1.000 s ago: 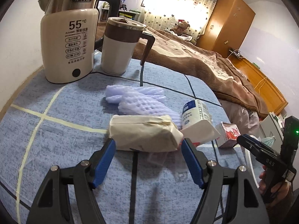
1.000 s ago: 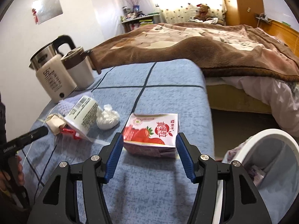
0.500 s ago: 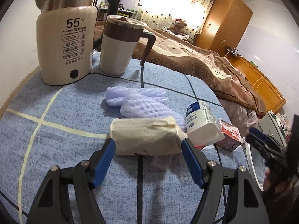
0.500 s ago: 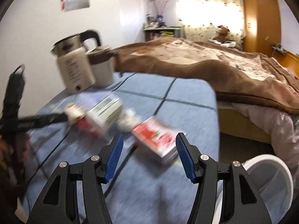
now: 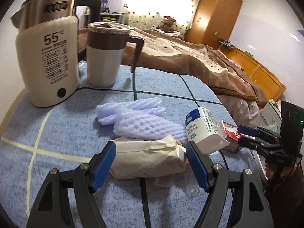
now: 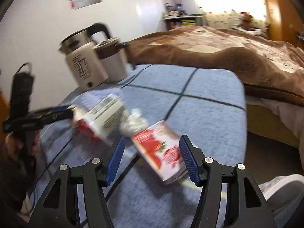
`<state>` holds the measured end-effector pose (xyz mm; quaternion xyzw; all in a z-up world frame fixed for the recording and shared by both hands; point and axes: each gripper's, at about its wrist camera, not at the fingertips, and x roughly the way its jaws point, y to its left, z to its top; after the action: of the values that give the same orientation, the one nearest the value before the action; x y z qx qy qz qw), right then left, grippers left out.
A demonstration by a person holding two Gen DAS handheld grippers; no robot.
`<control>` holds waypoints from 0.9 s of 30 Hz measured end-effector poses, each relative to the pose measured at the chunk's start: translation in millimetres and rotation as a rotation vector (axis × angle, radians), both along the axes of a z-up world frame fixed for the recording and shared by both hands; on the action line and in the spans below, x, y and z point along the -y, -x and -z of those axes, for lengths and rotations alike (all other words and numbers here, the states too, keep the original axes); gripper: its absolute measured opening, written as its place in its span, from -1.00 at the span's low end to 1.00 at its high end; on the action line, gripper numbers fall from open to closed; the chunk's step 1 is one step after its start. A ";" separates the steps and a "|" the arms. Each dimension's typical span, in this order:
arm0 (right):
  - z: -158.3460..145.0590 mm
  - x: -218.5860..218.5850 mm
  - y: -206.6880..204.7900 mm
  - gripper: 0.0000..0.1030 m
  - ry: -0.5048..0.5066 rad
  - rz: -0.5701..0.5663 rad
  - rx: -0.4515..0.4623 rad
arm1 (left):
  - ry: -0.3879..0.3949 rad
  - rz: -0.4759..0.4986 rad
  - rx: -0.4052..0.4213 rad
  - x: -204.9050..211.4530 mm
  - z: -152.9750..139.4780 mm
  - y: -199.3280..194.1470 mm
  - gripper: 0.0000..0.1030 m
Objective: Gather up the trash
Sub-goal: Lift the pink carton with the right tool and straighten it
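My left gripper (image 5: 150,146) sits low over the blue tablecloth (image 5: 57,133). Its jaws are opening, with a beige paper-wrapped packet (image 5: 148,159) lying lengthwise between the blue pads. Behind the packet are purple foam fruit nets (image 5: 140,121) and a white carton with a blue label (image 5: 203,129). My right gripper (image 6: 152,140) is open around a red strawberry drink carton (image 6: 161,152), which lies slanted on the cloth between the pads. That carton (image 5: 229,134) also shows in the left wrist view, at the right gripper (image 5: 241,134) tips. A crumpled white tissue (image 6: 133,121) lies beside it.
A cream electric kettle (image 5: 47,60) and a lidded mug (image 5: 106,57) stand at the table's back left. A bed with a brown blanket (image 5: 190,64) lies beyond the table. A white bin (image 6: 281,193) sits below the table's right edge.
The right wrist view has swung and rolled, so the strawberry carton now lies slanted between its jaws. The left gripper stays around the packet, tilted slightly.
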<state>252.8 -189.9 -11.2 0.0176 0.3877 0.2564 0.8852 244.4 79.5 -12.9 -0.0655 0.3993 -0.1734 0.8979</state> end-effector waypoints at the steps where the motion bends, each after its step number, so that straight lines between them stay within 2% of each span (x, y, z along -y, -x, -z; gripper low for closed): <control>1: 0.4 -2.9 3.2 0.17 0.011 -0.028 -0.001 | 0.007 0.018 -0.006 0.8 1.0 -0.5 0.51; 2: 0.4 -6.9 5.6 0.17 0.041 -0.035 0.009 | 0.014 0.034 -0.008 1.6 2.1 -0.6 0.51; 4: -4.7 -8.5 11.5 0.17 0.121 0.020 0.073 | 0.003 0.043 -0.005 3.2 2.8 0.6 0.52; 6: -10.7 -0.1 11.6 0.18 0.104 0.059 0.104 | -0.008 0.056 0.000 4.9 3.2 2.4 0.54; 9: -7.2 11.5 -3.1 0.22 0.051 0.078 0.051 | -0.001 0.073 -0.016 6.9 5.8 2.4 0.56; 11: 2.5 15.2 -14.1 0.26 0.004 0.032 -0.014 | -0.001 0.086 -0.015 7.4 6.4 4.5 0.55; 13: 12.5 15.3 -19.9 0.26 0.021 0.039 -0.050 | -0.009 0.095 -0.018 8.1 7.0 7.2 0.55; 15: 16.2 12.9 -17.4 0.27 -0.017 -0.005 -0.079 | -0.017 0.104 -0.026 8.8 7.9 10.0 0.55; 17: 16.8 8.0 -11.2 0.27 -0.029 -0.047 -0.083 | -0.023 0.117 -0.022 10.8 7.5 13.2 0.55; 19: 14.9 -1.5 -3.6 0.27 0.017 -0.057 -0.048 | -0.039 0.130 -0.008 13.3 5.7 15.2 0.55; 22: 16.2 -12.0 2.2 0.27 0.035 -0.099 -0.043 | -0.050 0.127 -0.005 13.5 6.1 12.3 0.60; 27: 16.8 -16.0 3.2 0.28 0.047 -0.056 -0.049 | -0.063 0.111 0.005 14.2 6.7 7.8 0.61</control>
<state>249.6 -173.9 -28.0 -0.0078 0.4156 0.2715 0.8680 236.6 65.2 -19.6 -0.0146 0.4054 -0.2102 0.8895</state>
